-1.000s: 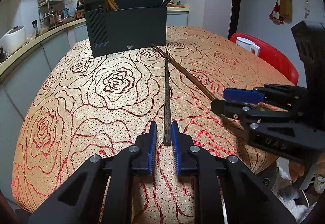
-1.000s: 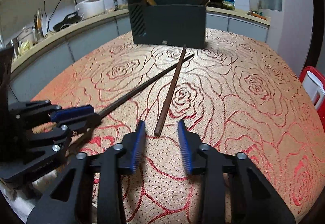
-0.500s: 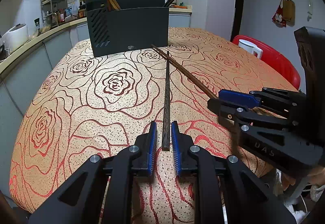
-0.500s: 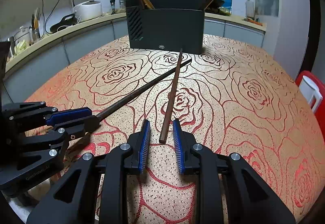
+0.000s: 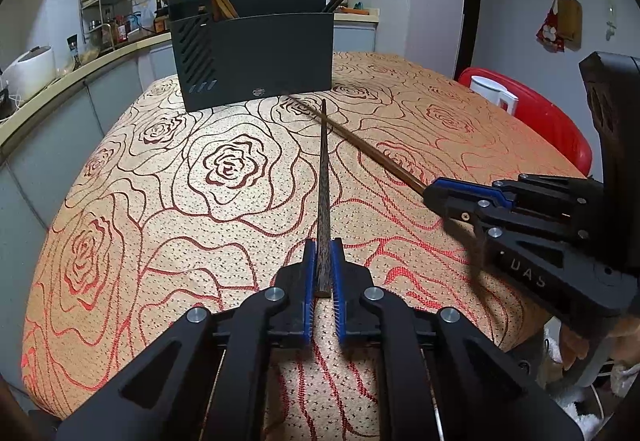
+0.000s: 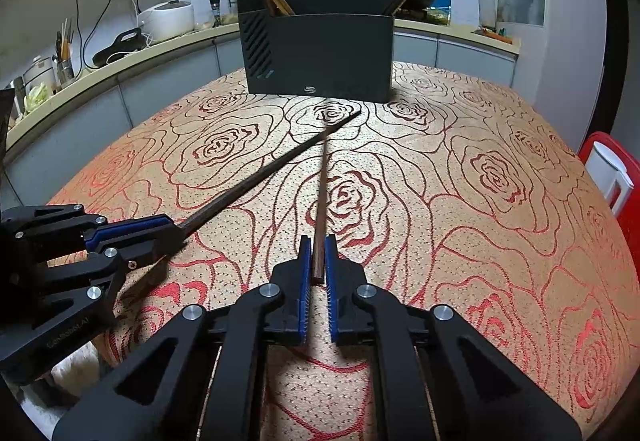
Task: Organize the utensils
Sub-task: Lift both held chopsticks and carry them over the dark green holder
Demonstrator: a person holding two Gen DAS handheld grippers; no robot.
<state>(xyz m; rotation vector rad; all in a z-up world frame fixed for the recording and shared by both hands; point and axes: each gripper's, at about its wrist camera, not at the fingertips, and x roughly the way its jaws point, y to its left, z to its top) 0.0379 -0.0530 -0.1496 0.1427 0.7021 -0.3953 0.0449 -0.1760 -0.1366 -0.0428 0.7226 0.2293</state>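
Note:
My left gripper (image 5: 323, 246) is shut on the near end of a dark speckled chopstick (image 5: 324, 177) that lies on the rose-patterned tablecloth. My right gripper (image 6: 316, 241) is shut on the near end of a brown chopstick (image 6: 322, 193). Their far tips cross just in front of the black utensil holder (image 5: 260, 53). Light wooden chopsticks lean in the holder's left end, dark ones in its right end. In the left wrist view the right gripper (image 5: 431, 194) comes in from the right on the brown chopstick (image 5: 360, 143). In the right wrist view the left gripper (image 6: 173, 228) grips the dark chopstick (image 6: 260, 177), with the holder (image 6: 320, 53) beyond.
A red chair with a white jug (image 5: 494, 95) stands past the table's right edge. A kitchen counter with a rice cooker (image 6: 168, 19) and jars runs along the left and back. The tablecloth (image 5: 160, 201) drops off close under both grippers.
Both grippers closed on the chopstick ends that lay between their open jaws. The right jaws narrowed the most. The brown chopstick's far end swung slightly into line with the right gripper.

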